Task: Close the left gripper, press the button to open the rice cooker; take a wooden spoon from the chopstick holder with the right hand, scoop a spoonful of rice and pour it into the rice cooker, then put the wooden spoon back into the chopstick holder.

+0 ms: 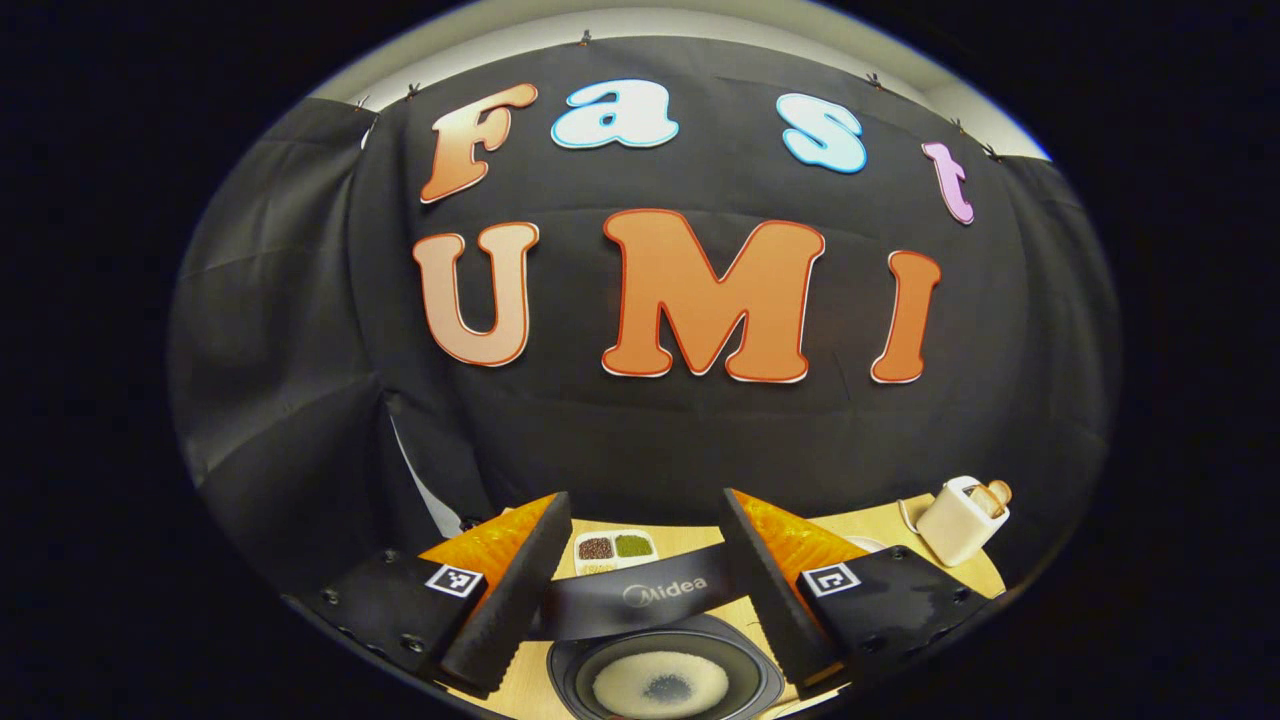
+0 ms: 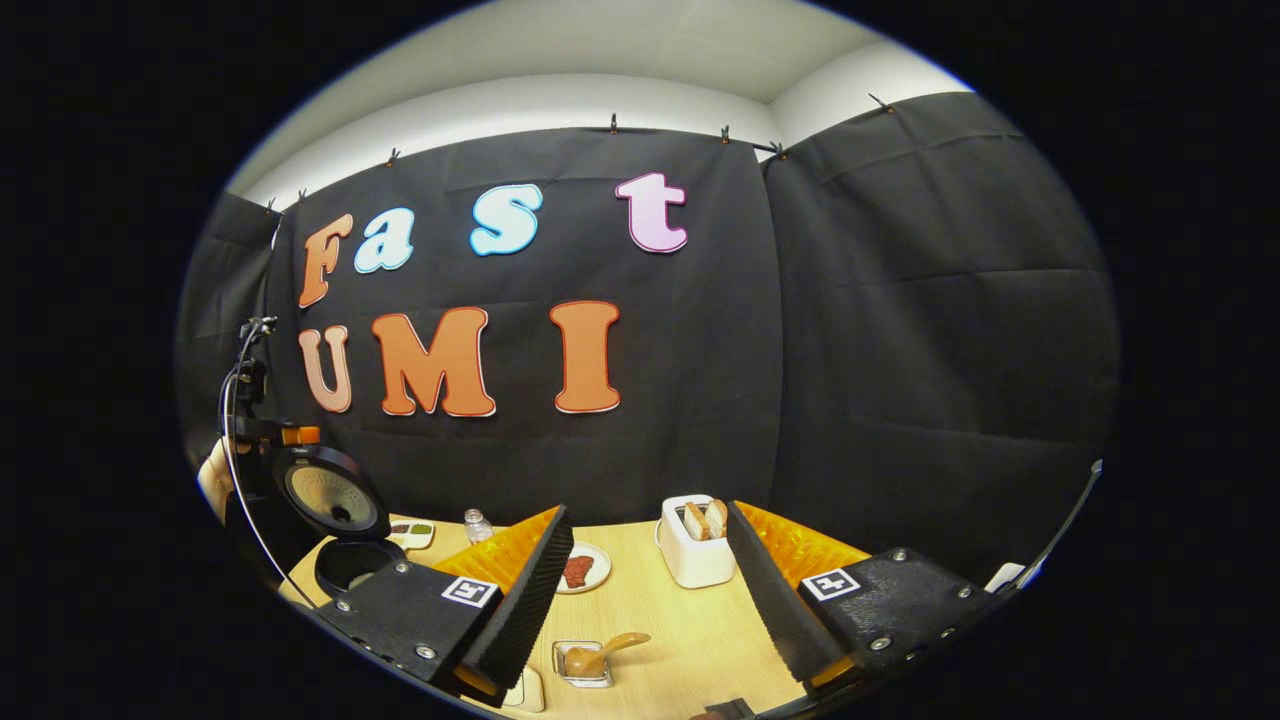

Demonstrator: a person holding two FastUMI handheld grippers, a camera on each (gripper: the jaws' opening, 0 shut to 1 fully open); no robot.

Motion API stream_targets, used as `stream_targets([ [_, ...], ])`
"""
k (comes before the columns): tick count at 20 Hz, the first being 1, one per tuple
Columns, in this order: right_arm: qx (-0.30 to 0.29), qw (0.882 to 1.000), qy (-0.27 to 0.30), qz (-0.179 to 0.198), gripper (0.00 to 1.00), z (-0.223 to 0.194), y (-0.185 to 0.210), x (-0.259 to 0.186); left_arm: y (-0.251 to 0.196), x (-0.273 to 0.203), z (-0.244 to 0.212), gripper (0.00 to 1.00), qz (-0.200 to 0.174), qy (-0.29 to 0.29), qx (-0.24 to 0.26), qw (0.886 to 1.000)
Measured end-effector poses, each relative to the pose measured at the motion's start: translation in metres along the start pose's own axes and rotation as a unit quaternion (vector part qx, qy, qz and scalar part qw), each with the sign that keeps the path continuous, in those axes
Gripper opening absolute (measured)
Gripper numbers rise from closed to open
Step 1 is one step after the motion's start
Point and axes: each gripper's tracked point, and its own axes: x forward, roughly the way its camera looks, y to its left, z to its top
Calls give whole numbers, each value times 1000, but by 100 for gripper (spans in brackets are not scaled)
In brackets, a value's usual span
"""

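Observation:
The rice cooker stands open. In the left gripper view its raised black lid and its pot, holding white rice, lie just below my open left gripper. From the right gripper view the same cooker sits at the far left with its lid up, and the left gripper hovers over it. The wooden spoon rests in a small square holder on the table, below and between the fingers of my open right gripper, which holds nothing.
A white toaster with bread slices stands at the back of the wooden table, also seen as the toaster. A divided dish of grains, a small plate and a little bottle lie near the cooker.

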Motion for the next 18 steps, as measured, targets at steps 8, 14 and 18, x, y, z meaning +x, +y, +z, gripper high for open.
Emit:
stream_targets([
  [8, 12, 1000, -7, 19, 100, 5, 7, -8, -10, -23, -18, 100, -18, -4, -26, 999],
  [14, 21, 999, -4, 35, 88, 1, 9, -8, -29, -64, -54, 100, -25, 5, -14, 1000],
  [18, 20, 999, 0, 49, 100, -5, 12, -5, -43, -88, -96, 100, -33, 26, -13, 999],
])
